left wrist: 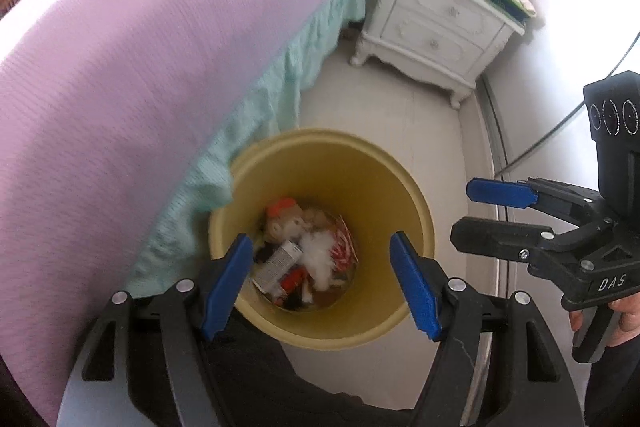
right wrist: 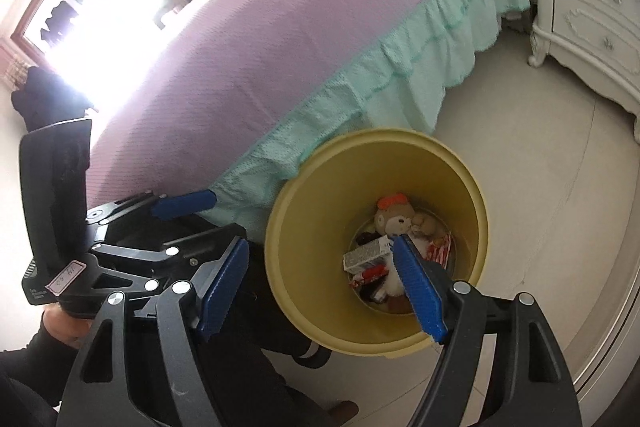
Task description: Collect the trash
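A yellow trash bin (left wrist: 380, 187) stands on the floor beside the bed. It holds a small plush monkey (left wrist: 286, 223), a grey box (left wrist: 278, 263), white fluff (left wrist: 318, 255) and red-striped wrappers (left wrist: 344, 247). My left gripper (left wrist: 320, 283) is open and empty above the bin's mouth. My right gripper (left wrist: 478, 213) is open and empty to the right of the bin. In the right wrist view the bin (right wrist: 320, 195) lies under my open right gripper (right wrist: 324, 283), with the monkey (right wrist: 396, 217) and box (right wrist: 366, 253) inside, and my left gripper (right wrist: 222, 211) shows at the left.
A bed with a purple cover (left wrist: 140, 47) and a teal skirt (left wrist: 256, 115) touches the bin's left side. A white nightstand (left wrist: 436, 31) with a plush toy and books stands at the back right. Pale floor (left wrist: 380, 99) lies between them. A window (right wrist: 80, 3) shines beyond the bed.
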### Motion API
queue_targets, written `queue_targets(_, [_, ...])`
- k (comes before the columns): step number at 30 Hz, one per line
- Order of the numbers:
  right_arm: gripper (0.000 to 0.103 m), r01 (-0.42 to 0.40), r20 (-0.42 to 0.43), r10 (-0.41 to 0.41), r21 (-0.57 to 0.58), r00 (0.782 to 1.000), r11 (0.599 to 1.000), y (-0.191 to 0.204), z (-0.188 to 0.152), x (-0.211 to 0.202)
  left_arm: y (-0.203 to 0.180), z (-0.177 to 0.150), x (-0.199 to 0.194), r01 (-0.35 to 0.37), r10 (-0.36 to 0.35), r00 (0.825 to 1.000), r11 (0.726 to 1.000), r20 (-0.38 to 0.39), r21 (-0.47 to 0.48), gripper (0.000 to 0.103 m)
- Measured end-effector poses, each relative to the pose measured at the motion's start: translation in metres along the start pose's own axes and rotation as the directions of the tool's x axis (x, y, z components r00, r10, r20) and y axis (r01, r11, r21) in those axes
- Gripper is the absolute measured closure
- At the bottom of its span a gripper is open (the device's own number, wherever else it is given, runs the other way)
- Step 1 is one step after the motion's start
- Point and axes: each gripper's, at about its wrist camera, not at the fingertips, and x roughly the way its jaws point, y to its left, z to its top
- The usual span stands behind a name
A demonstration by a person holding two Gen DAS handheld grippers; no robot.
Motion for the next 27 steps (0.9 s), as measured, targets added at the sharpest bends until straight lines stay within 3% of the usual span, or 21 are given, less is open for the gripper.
queue_targets(7, [0.03,-0.038,0.078,0.045,-0.092,0.996,0.995,0.047,0.018,-0.017,0.014,0.003,-0.06,-0.085,0.085,0.988,0.996,0.127,-0.006,0.03])
queue_targets(12, [0.03,-0.062,0.132,0.089,-0.197,0.987,0.978,0.096,0.033,-0.024,0.033,-0.004,-0.11,-0.161,0.172,0.96,0.985,0.22,-0.067,0.021])
queue_targets(19, [0.024,-0.083,0.17,0.155,-0.371,0.973,0.925,0.176,0.047,-0.017,0.067,-0.024,-0.17,-0.296,0.344,0.894,0.935,0.288,-0.198,0.008])
queue_targets(27, [0.016,-0.15,0.161,0.276,-0.54,0.948,0.828,0.274,0.056,0.001,0.12,-0.064,-0.238,-0.415,0.545,0.785,0.816,0.296,-0.403,0.004])
